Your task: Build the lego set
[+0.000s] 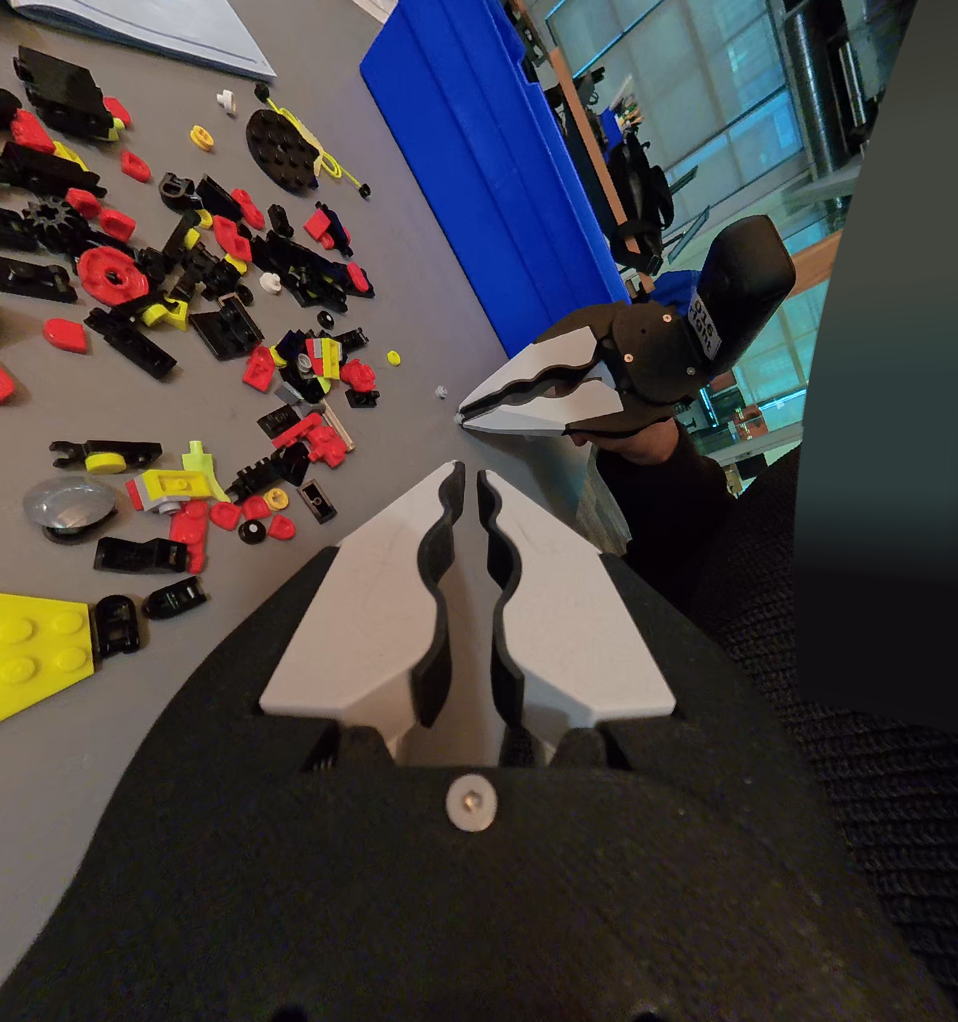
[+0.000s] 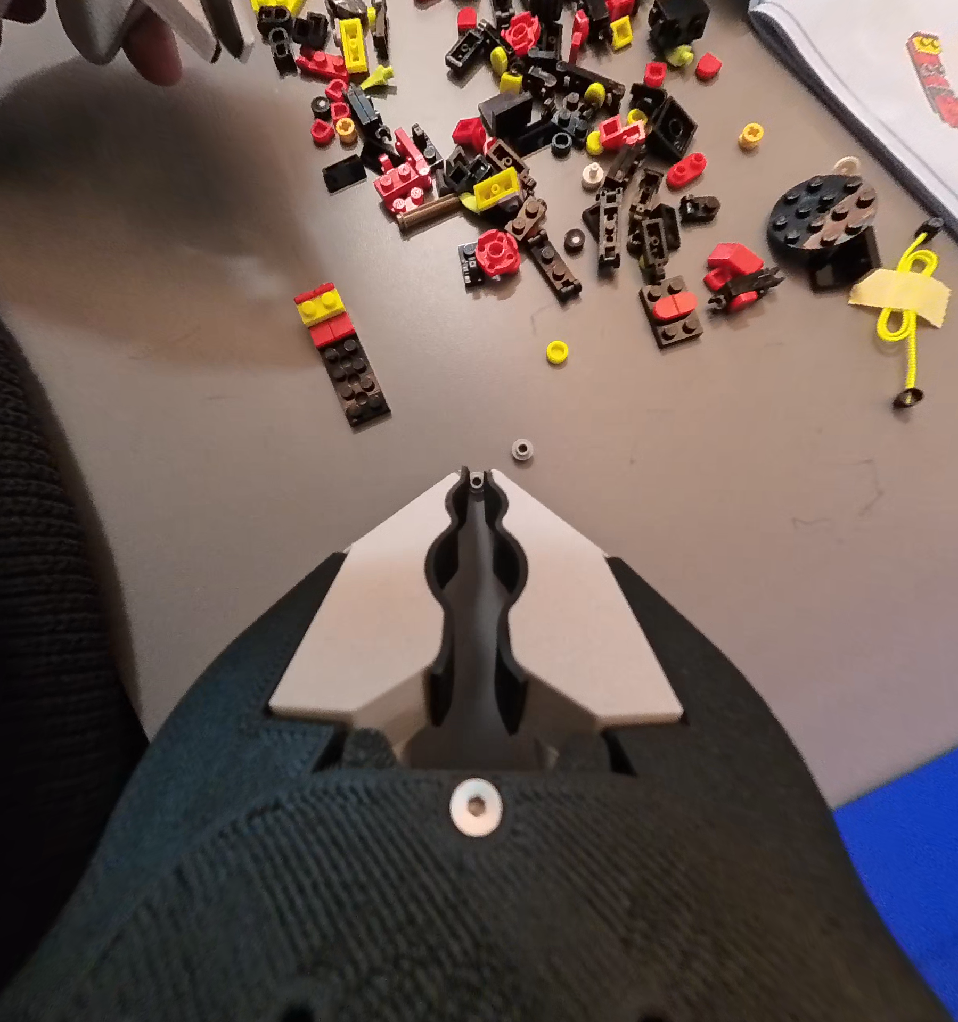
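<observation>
My right gripper is shut on a tiny grey round stud piece, with its tips down at the grey table. A second tiny grey round piece lies just beside the tips; it also shows in the left wrist view. A small build, a black plate with red and yellow bricks at one end, lies ahead to the left. A pile of loose red, black and yellow pieces spreads beyond it. My left gripper is empty with a narrow gap between its jaws, close to the right gripper.
A blue bin stands along the table's edge, and its corner shows at the lower right of the right wrist view. An instruction booklet lies at the far right. A black round plate and a yellow string are near it. A large yellow plate lies at the left. The gap from one gripper's tips to the other's is roughly 12 centimeters. To reach the large yellow plate in a straight line is about 12 centimeters for my left fingers, about 20 centimeters for my right.
</observation>
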`<state>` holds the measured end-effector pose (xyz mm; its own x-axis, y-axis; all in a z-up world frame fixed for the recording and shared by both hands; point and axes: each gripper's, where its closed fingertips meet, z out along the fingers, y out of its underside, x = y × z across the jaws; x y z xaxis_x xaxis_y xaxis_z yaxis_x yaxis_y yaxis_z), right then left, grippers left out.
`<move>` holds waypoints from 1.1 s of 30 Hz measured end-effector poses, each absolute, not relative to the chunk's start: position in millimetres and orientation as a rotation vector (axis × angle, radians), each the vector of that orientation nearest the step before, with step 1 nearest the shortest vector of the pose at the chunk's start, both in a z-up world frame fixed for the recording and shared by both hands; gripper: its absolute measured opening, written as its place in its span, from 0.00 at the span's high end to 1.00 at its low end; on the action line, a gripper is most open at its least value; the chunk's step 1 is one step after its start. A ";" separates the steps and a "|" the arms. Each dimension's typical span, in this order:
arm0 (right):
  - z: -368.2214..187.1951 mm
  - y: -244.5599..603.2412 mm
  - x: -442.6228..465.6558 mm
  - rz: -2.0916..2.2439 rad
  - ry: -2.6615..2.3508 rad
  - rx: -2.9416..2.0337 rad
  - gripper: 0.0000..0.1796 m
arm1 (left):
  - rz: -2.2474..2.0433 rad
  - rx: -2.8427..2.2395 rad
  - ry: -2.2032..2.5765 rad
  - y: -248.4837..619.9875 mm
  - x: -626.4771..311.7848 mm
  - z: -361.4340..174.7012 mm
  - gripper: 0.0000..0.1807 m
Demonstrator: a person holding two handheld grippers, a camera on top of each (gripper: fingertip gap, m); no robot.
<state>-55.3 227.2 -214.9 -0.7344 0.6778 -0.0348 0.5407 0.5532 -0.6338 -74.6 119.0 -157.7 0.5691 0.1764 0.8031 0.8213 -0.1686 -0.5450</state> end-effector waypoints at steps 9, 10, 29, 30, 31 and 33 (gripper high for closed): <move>-215.4 226.2 -54.2 0.980 -2.588 -1.059 0.98 | -0.721 -1.679 -0.838 119.7 -72.6 -158.0 0.99; -215.0 226.1 -54.6 0.979 -2.585 -1.052 0.99 | -0.722 -1.681 -0.837 119.9 -72.1 -158.2 0.99; -201.3 158.2 -54.8 1.185 -2.625 -0.862 0.99 | -0.659 -1.962 -0.759 140.2 -44.0 -196.6 0.91; -201.7 158.7 -55.4 1.180 -2.624 -0.863 0.99 | -0.651 -1.976 -0.750 140.7 -42.8 -198.1 0.91; -202.2 158.9 -55.5 1.177 -2.626 -0.865 0.99 | -0.648 -1.984 -0.744 141.3 -41.8 -198.8 0.91; -204.3 158.8 -54.8 1.168 -2.636 -0.869 0.99 | -0.652 -1.983 -0.742 142.4 -40.8 -198.5 0.91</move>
